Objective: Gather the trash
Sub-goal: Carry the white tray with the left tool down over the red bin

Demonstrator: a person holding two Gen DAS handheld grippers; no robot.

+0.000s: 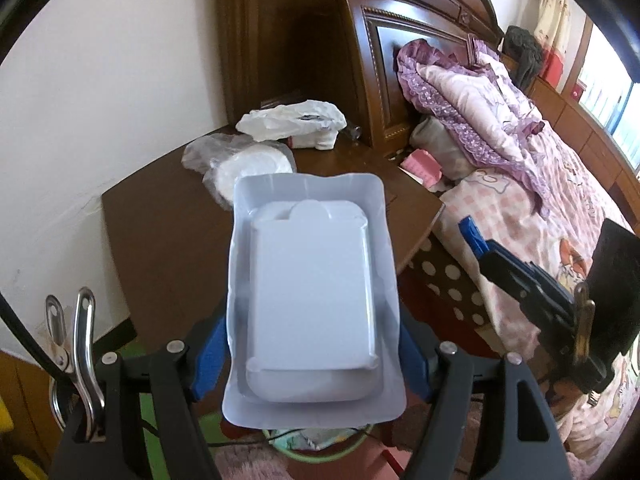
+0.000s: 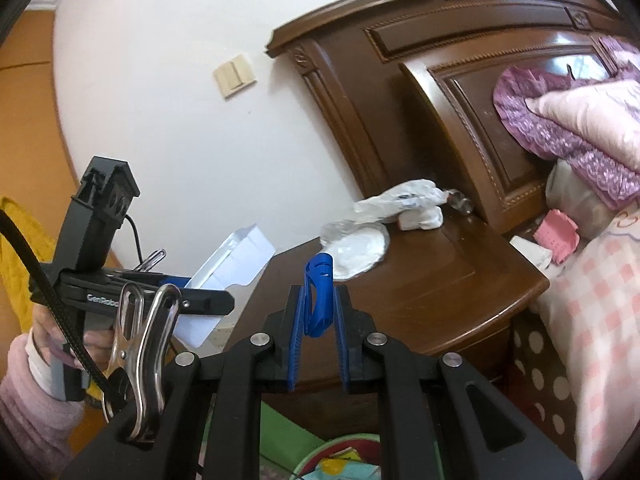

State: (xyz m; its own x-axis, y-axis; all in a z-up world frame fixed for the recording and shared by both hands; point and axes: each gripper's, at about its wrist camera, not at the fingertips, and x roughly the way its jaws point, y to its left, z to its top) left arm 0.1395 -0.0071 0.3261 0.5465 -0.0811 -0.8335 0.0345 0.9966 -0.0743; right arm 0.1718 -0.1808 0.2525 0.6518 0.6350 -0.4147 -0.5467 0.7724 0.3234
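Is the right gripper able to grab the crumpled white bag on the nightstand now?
Probably not yet: the right gripper is already shut on a blue plastic piece, though nothing blocks the way to the crumpled white bag.

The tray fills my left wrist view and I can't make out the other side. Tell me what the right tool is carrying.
Observer: The right tool pinches a blue plastic piece, which stands upright between its pads.
Operator: Now report what is holding the left tool that clamps this white plastic tray.
Observer: A hand in a pink fuzzy sleeve grips its handle.
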